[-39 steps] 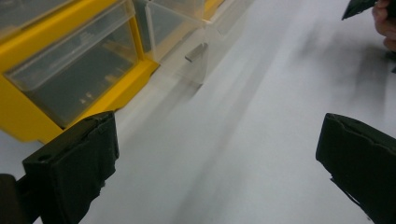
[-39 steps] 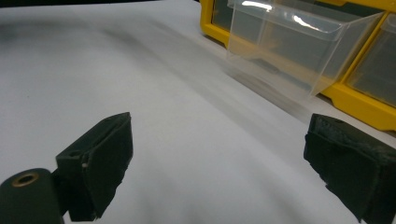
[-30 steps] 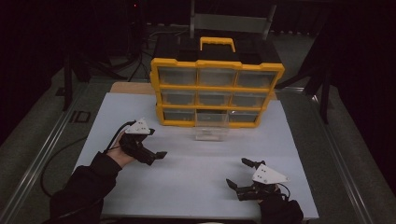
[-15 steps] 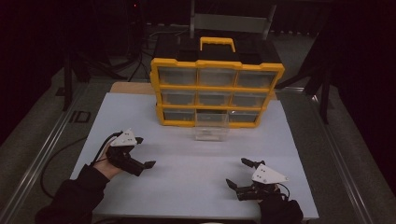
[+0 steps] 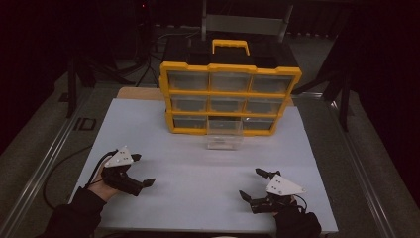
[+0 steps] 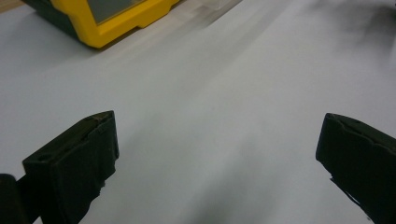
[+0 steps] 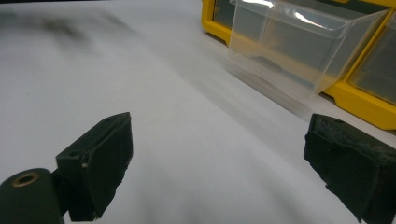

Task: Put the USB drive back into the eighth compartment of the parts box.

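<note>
A yellow organiser box (image 5: 229,96) with several clear drawers stands at the back middle of the white table (image 5: 198,163). One clear drawer (image 5: 225,133) of the bottom row is pulled out toward me; it looks empty in the right gripper view (image 7: 299,51). My left gripper (image 5: 143,170) rests low at the front left, open, nothing between its jaws. My right gripper (image 5: 253,183) sits at the front right, open and empty too. The box's yellow corner (image 6: 116,21) lies far ahead in the left gripper view.
The box has a yellow carry handle (image 5: 230,45) on top. Metal rails (image 5: 39,173) run along both sides of the table. Dark stands and cables fill the space behind. A wide stretch of white surface lies between the grippers and the box.
My left gripper has drawn back toward the front left edge and come down lower over the table. The right gripper has stayed in place.
</note>
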Available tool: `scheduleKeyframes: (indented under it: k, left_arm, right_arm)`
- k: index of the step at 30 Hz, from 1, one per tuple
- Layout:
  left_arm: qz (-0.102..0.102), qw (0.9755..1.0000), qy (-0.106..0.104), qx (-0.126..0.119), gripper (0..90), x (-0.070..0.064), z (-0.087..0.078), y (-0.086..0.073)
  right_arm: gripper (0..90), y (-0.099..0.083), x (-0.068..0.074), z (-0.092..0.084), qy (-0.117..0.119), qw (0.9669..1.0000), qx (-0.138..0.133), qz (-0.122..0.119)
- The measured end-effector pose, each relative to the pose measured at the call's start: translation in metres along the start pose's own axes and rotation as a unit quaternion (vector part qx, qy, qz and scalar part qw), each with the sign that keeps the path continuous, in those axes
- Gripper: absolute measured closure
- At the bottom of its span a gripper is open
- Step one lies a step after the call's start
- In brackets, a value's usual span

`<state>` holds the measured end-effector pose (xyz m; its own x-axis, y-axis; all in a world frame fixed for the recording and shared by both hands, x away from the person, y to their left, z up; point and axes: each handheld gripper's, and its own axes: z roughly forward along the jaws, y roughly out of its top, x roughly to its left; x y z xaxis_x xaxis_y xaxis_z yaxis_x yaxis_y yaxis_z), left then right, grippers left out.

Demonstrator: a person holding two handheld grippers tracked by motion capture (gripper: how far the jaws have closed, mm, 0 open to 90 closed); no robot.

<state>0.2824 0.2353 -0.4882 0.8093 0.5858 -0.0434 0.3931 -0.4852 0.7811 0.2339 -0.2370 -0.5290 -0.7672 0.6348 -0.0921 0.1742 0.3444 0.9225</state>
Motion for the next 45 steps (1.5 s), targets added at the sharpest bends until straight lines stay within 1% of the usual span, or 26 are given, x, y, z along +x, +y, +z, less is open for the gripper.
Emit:
scheduleKeyframes:
  k: [2, 6, 10, 11, 12, 13, 16, 17, 20, 22, 23, 24, 27, 30, 34, 42, 45]
  left_arm:
    - [-0.005, 1.0, 0.001, -0.004, 0.6, 0.0, -0.001, -0.004]
    - [-0.008, 0.9999, 0.007, -0.008, 0.6, -0.002, -0.002, -0.013]
    - [-0.012, 0.9998, 0.01, -0.008, 0.6, -0.003, -0.004, -0.021]
    - [-0.012, 0.9998, 0.01, -0.008, 0.5, -0.003, -0.004, -0.021]
    - [-0.014, 0.9998, 0.014, -0.008, 0.6, -0.003, -0.005, -0.025]
    - [-0.017, 0.9997, 0.014, -0.01, 0.6, -0.004, -0.006, -0.027]
    - [-0.015, 0.9996, 0.021, -0.01, 0.6, -0.005, -0.008, -0.032]
    - [-0.017, 0.9995, 0.022, -0.011, 0.6, -0.005, -0.009, -0.033]
    - [-0.023, 0.9994, 0.021, -0.016, 0.6, -0.008, -0.009, -0.04]
    - [-0.023, 0.9994, 0.021, -0.016, 0.6, -0.008, -0.009, -0.04]
    - [-0.024, 0.9994, 0.023, -0.011, 0.6, -0.009, -0.007, -0.046]
    - [-0.027, 0.9993, 0.022, -0.011, 0.6, -0.009, -0.007, -0.048]
    - [-0.029, 0.9992, 0.023, -0.016, 0.6, -0.011, -0.009, -0.051]
    - [-0.034, 0.9987, 0.03, -0.022, 0.6, -0.012, -0.01, -0.055]
    - [-0.038, 0.9977, 0.045, -0.034, 0.6, -0.014, -0.009, -0.059]
    - [-0.029, 0.9981, 0.046, -0.031, 0.6, -0.017, -0.007, -0.061]
    - [-0.029, 0.998, 0.044, -0.034, 0.6, -0.016, -0.007, -0.062]
  right_arm:
    - [8.2, 0.0, -0.001, 0.0, 0.001, 1.0, -0.001, 0.001]
    - [8.2, 0.0, 0.0, 0.0, 0.0, 1.0, 0.002, 0.001]
    - [8.2, 0.0, 0.001, 0.0, 0.001, 1.0, 0.0, 0.002]
    - [8.2, 0.0, 0.0, 0.001, 0.0, 1.0, 0.002, 0.0]
    - [8.2, 0.0, 0.0, 0.001, 0.001, 1.0, 0.002, 0.002]
    - [8.2, 0.0, 0.0, 0.001, 0.001, 1.0, 0.002, 0.002]
    - [8.2, 0.0, 0.0, 0.001, 0.001, 1.0, 0.002, -0.001]
    - [8.2, 0.0, 0.0, 0.001, 0.001, 1.0, 0.004, -0.001]
    - [8.2, 0.0, 0.001, 0.001, 0.001, 1.0, 0.002, 0.001]
    - [8.2, 0.0, 0.001, 0.001, 0.002, 1.0, 0.002, 0.0]
    - [8.2, 0.0, 0.0, 0.002, 0.002, 1.0, 0.005, 0.0]
    - [8.2, 0.0, 0.001, 0.001, 0.002, 1.0, 0.004, 0.001]
    - [8.2, 0.0, 0.001, 0.001, 0.001, 1.0, 0.005, -0.002]
    - [8.2, 0.0, 0.0, 0.001, 0.002, 1.0, 0.004, 0.0]
    - [8.2, 0.0, 0.001, 0.002, 0.001, 1.0, 0.006, -0.004]
    - [8.3, 0.0, 0.001, 0.001, 0.002, 1.0, 0.005, -0.004]
    - [8.3, 0.0, 0.001, 0.002, 0.003, 0.9999, 0.008, -0.006]
